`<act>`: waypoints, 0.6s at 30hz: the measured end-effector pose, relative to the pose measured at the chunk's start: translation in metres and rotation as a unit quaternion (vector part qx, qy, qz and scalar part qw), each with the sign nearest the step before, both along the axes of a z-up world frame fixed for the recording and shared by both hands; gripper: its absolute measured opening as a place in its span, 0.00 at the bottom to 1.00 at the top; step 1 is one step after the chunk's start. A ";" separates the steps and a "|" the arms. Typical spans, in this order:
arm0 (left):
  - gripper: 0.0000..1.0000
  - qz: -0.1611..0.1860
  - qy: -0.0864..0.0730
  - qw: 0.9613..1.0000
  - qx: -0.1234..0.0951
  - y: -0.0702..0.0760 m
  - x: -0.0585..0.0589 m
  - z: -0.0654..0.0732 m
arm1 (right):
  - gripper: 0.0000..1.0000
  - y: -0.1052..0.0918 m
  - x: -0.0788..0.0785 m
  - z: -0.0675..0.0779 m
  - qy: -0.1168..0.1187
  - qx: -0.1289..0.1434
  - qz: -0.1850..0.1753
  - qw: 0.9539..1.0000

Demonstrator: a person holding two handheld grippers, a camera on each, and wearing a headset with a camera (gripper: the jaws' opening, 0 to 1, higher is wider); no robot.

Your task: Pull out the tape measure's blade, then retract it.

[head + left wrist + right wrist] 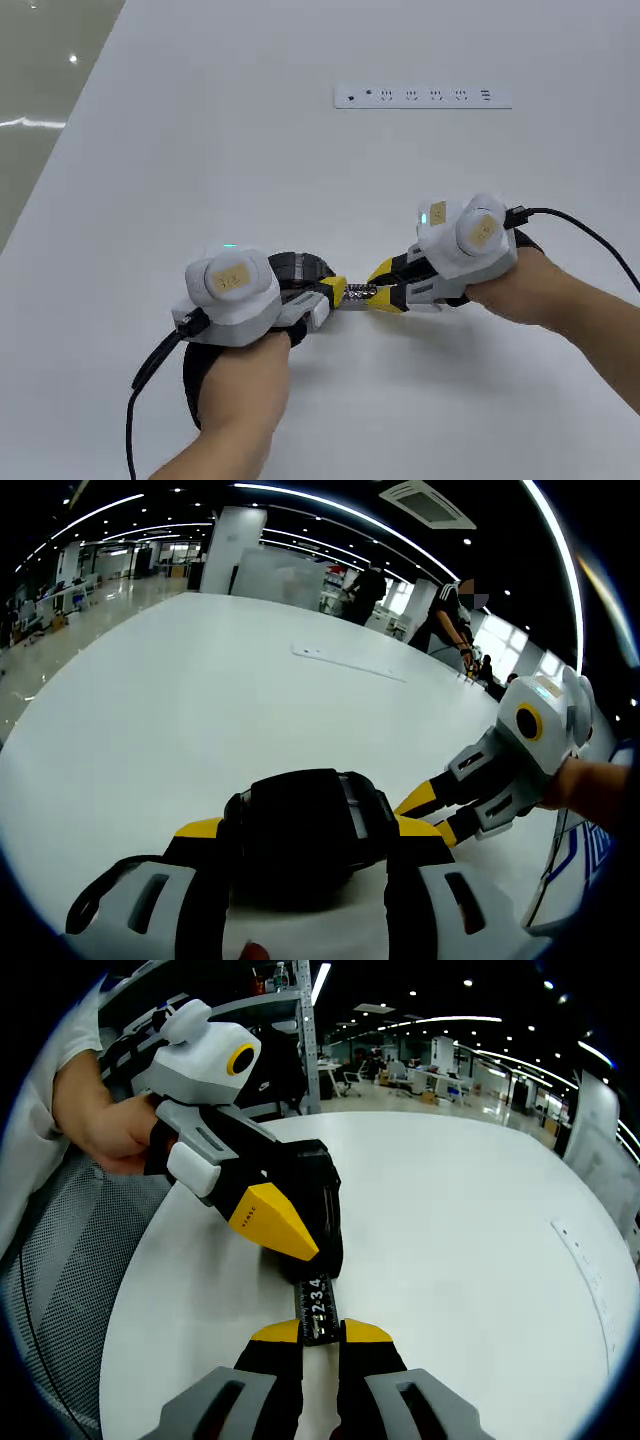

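The left gripper [322,292] is closed on the black tape measure [300,268], which is held between its jaws on the white table [200,130], near the front edge. A short length of blade [358,296], with numerals visible in the right gripper view, is drawn out to the right. Its end is pinched in the closed right gripper [386,288]. A power strip [422,96] lies well beyond.
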State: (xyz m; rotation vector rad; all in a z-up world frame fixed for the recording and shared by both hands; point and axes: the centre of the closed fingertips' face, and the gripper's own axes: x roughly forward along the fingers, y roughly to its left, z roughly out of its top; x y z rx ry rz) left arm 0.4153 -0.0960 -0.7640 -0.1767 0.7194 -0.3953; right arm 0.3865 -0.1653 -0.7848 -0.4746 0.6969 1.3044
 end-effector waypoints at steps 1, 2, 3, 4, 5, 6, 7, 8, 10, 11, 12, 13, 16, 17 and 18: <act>0.59 0.000 0.000 1.000 0.000 0.000 0.000 0.000 | 0.08 0.001 0.000 0.000 0.000 0.001 0.000 1.000; 0.59 0.000 0.000 1.000 0.000 0.000 0.000 0.000 | 0.08 0.003 0.000 0.000 0.001 0.002 0.000 1.000; 0.59 0.000 0.000 1.000 0.000 0.000 0.000 0.000 | 0.08 0.006 0.000 0.000 0.001 0.003 0.000 1.000; 0.59 0.000 0.000 1.000 0.000 0.000 0.000 0.000 | 0.08 0.008 0.000 0.000 0.001 0.004 0.000 1.000; 0.59 0.000 0.000 1.000 0.000 0.000 0.000 0.000 | 0.08 0.010 0.001 -0.001 0.001 0.005 0.000 1.000; 0.59 0.000 0.000 1.000 0.000 0.000 0.000 0.000 | 0.08 0.012 0.001 -0.001 0.001 0.006 0.000 1.000; 0.59 0.000 0.000 1.000 0.000 0.000 0.000 0.000 | 0.08 0.013 0.001 -0.001 0.001 0.007 -0.001 1.000; 0.59 0.000 0.000 1.000 0.000 0.000 0.000 0.000 | 0.08 0.015 0.001 -0.001 0.001 0.008 0.000 1.000; 0.59 -0.001 0.000 1.000 0.001 0.000 0.000 0.000 | 0.08 0.018 0.002 -0.001 -0.001 0.009 0.000 1.000; 0.59 -0.001 0.000 1.000 0.001 0.000 0.000 0.000 | 0.08 0.020 0.002 -0.001 -0.001 0.012 -0.002 1.000; 0.59 -0.001 -0.001 1.000 0.001 0.000 0.000 -0.001 | 0.09 0.021 0.002 -0.002 0.000 0.014 -0.003 1.000; 0.59 -0.002 -0.001 1.000 0.002 0.000 0.000 -0.001 | 0.09 0.023 0.002 -0.002 0.000 0.015 -0.003 1.000; 0.59 -0.002 -0.002 1.000 0.002 0.000 0.000 -0.001 | 0.09 0.026 0.003 -0.002 -0.001 0.018 -0.004 1.000; 0.59 -0.002 -0.002 1.000 0.003 0.000 0.000 -0.001 | 0.09 0.026 0.003 -0.002 0.000 0.018 -0.005 1.000; 0.59 -0.001 -0.002 1.000 0.003 0.000 0.000 -0.001 | 0.09 0.027 0.003 -0.002 0.000 0.019 -0.005 1.000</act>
